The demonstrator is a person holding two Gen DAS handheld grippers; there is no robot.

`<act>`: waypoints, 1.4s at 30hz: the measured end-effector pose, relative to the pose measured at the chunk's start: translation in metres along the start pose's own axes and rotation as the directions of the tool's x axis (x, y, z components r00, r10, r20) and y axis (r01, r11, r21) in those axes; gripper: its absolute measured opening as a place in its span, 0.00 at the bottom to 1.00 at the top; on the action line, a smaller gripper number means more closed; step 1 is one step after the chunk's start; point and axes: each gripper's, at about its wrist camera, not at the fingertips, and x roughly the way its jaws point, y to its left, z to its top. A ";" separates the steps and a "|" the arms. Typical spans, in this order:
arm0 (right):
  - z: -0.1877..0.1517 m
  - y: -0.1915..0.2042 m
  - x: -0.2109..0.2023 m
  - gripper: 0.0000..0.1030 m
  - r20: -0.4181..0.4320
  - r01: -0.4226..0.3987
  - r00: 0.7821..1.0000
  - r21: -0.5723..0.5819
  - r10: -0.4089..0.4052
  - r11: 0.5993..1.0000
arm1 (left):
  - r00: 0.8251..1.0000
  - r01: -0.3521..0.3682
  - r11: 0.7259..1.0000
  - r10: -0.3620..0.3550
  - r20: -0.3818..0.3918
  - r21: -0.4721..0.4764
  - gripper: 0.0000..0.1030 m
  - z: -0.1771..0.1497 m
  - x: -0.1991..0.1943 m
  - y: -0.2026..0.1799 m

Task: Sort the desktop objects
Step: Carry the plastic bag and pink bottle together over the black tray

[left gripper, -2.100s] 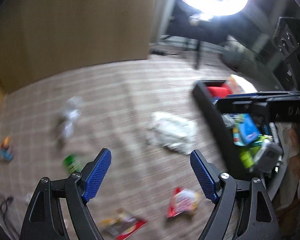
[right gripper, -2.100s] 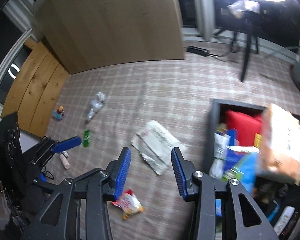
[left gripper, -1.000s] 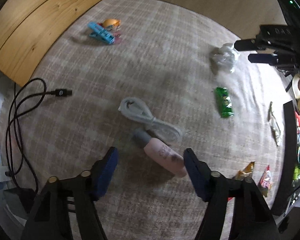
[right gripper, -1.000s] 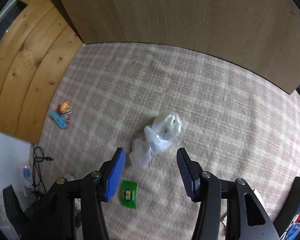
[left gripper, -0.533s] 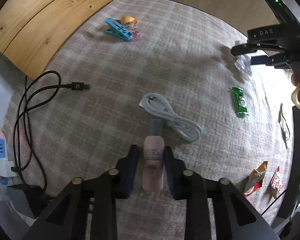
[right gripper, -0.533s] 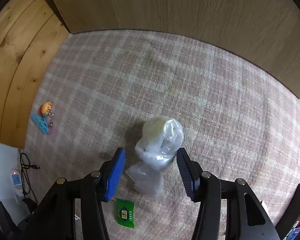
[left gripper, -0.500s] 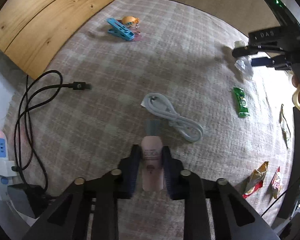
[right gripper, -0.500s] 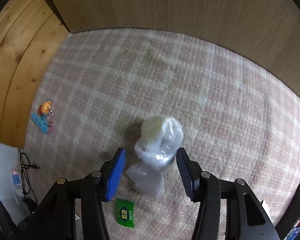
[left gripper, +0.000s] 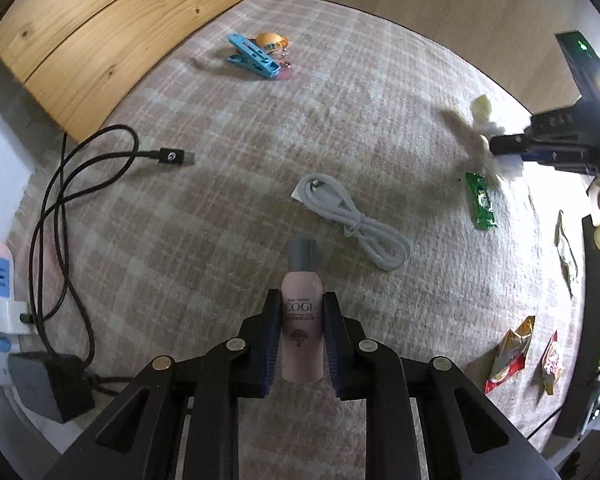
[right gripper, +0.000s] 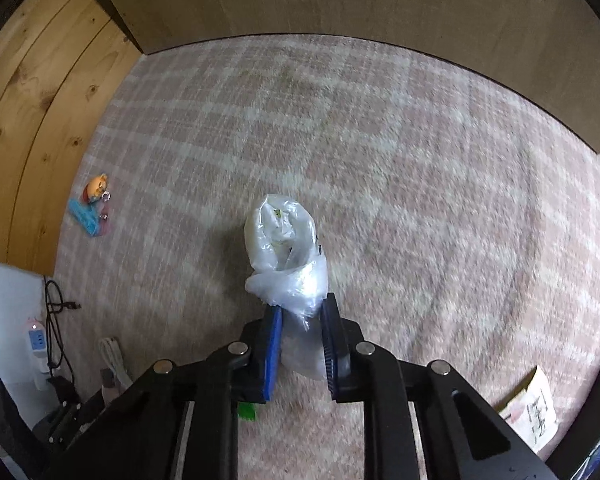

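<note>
left gripper (left gripper: 300,336) clamped on pale pink cosmetic bottle with grey cap (left gripper: 302,328), cap pointing forward; coiled white usb cable (left gripper: 354,224) just ahead-right on checked tablecloth (left gripper: 260,140); right gripper (right gripper: 300,344) clamped on crumpled clear plastic bag (right gripper: 286,264); bag bulges ahead of pads

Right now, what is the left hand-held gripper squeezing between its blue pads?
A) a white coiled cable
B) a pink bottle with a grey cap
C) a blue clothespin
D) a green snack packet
B: the left hand-held gripper is shut on the pink bottle, whose grey cap points away from it.
</note>
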 end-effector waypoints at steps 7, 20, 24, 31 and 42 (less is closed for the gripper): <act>-0.029 -0.020 -0.028 0.15 0.031 -0.049 0.998 0.015 0.048 0.999 | 1.000 0.012 1.000 -0.013 0.017 0.022 0.21 -0.014 -0.019 -0.008; -0.109 -0.058 -0.096 0.15 0.126 -0.125 0.985 0.070 0.116 0.990 | 0.992 0.095 0.976 -0.109 0.059 0.198 0.21 -0.024 -0.056 -0.096; -0.142 -0.078 -0.122 0.15 0.178 -0.144 0.976 0.101 0.124 0.984 | 0.986 0.134 0.951 -0.156 0.059 0.279 0.21 -0.017 -0.054 -0.146; -0.211 -0.137 -0.170 0.15 0.260 -0.126 0.963 0.186 0.075 0.974 | 0.968 0.213 0.870 -0.251 0.028 0.445 0.21 -0.027 -0.067 -0.254; -0.335 -0.247 -0.226 0.15 0.331 -0.050 0.938 0.417 -0.101 0.907 | 0.918 0.331 0.673 -0.393 -0.059 0.661 0.21 -0.068 -0.094 -0.430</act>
